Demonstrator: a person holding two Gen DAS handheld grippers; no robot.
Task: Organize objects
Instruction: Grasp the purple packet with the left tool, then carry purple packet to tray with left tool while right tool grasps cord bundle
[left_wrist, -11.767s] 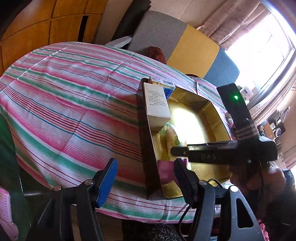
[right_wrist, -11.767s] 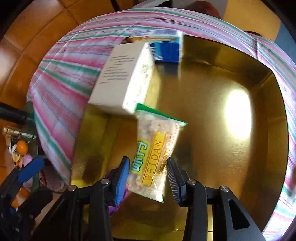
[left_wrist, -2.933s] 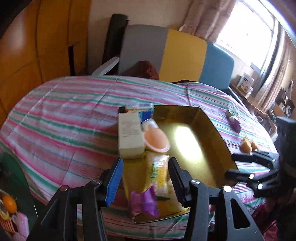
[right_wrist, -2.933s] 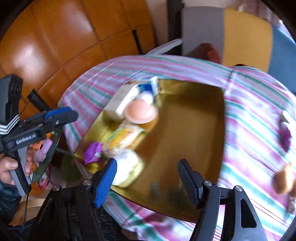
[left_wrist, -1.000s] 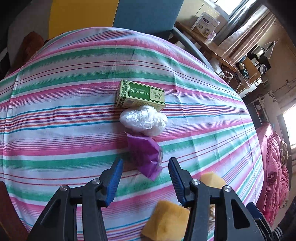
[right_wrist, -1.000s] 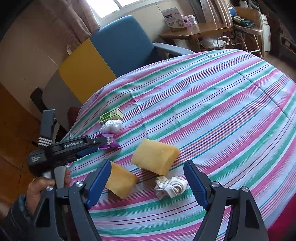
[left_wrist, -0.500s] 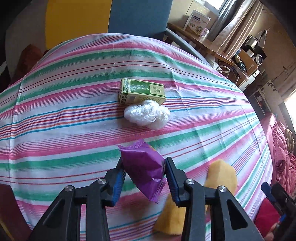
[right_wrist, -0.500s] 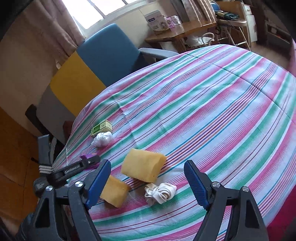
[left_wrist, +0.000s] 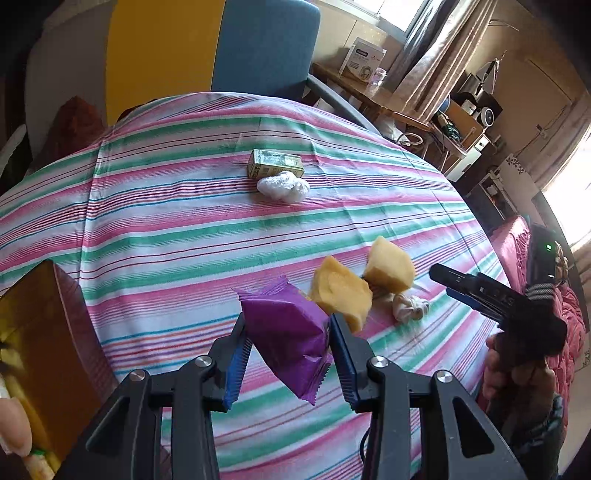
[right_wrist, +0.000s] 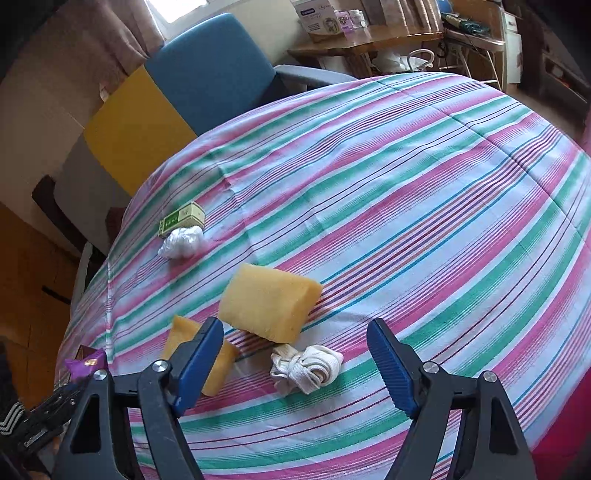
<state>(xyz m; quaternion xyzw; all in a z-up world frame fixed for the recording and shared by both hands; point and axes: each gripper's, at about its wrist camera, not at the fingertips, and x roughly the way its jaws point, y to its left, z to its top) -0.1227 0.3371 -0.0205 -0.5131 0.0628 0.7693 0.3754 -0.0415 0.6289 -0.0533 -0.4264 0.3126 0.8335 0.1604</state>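
My left gripper (left_wrist: 291, 341) is shut on a purple snack packet (left_wrist: 288, 338), held above the striped tablecloth (left_wrist: 166, 229). The packet also shows at the left edge of the right wrist view (right_wrist: 86, 363). A gold tin box (left_wrist: 44, 332) stands at the lower left. My right gripper (right_wrist: 295, 356) hangs open over a knotted white cloth bundle (right_wrist: 306, 367), nothing between its fingers. Two yellow sponges (right_wrist: 267, 301) (right_wrist: 201, 356) lie by it. Farther back sit a green box (right_wrist: 183, 218) and a white plastic wad (right_wrist: 183, 242).
A blue, yellow and grey chair (right_wrist: 192, 85) stands behind the round table. A wooden side table (right_wrist: 369, 40) with boxes is at the back right. A person's hand (left_wrist: 517, 365) holds the right gripper at the table's right edge.
My left gripper closed on the purple packet, lifted it off the cloth and swung left, bringing the gold box into view. The right gripper stayed over the sponges and bundle.
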